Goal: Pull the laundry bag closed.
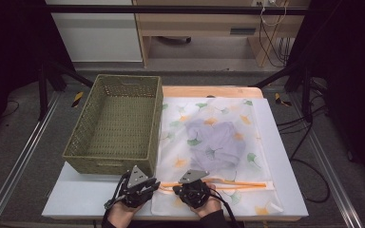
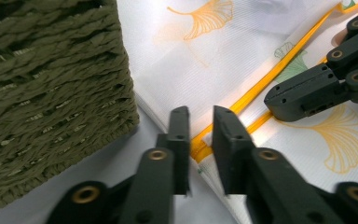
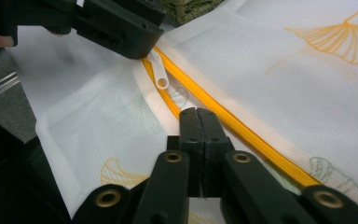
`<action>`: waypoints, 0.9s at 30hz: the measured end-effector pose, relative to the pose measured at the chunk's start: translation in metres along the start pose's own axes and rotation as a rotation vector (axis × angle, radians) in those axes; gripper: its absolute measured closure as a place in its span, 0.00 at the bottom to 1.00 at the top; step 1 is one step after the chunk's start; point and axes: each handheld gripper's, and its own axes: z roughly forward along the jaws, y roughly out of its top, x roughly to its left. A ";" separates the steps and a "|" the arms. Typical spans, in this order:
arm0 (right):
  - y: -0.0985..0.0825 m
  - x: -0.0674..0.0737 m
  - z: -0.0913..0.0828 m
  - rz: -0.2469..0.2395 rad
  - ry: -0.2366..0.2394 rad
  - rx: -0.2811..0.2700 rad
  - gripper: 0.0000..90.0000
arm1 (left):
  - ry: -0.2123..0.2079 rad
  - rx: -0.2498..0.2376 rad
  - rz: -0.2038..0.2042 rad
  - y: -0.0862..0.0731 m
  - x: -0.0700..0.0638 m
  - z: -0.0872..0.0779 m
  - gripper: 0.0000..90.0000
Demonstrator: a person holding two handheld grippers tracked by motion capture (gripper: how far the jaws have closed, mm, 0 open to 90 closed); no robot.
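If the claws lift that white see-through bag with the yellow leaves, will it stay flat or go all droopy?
Probably droopy: the white mesh bag with ginkgo leaves lies limp and wrinkled. It looks light, though the pale purple cloth inside may slide and sag downward. The orange zipper edge seems a little firmer.

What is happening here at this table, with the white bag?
A person works on a white mesh laundry bag with a gripper in each hand, at its orange zipper. The right gripper has its jaws shut, resting at the mesh beside the zipper. The left gripper is slightly open over the zipper's end, near the white pull tab. A green woven basket stands beside the bag.
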 end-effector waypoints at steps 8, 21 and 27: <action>0.002 -0.009 -0.011 -0.004 0.024 0.088 1.00 | 0.001 -0.007 0.008 0.000 0.002 -0.002 0.82; 0.005 0.018 0.007 -0.085 -0.028 0.019 0.61 | 0.019 -0.010 -0.006 -0.004 0.005 -0.006 0.71; 0.001 0.015 0.002 -0.052 -0.027 0.023 0.97 | 0.033 -0.023 -0.022 -0.004 0.010 -0.010 0.70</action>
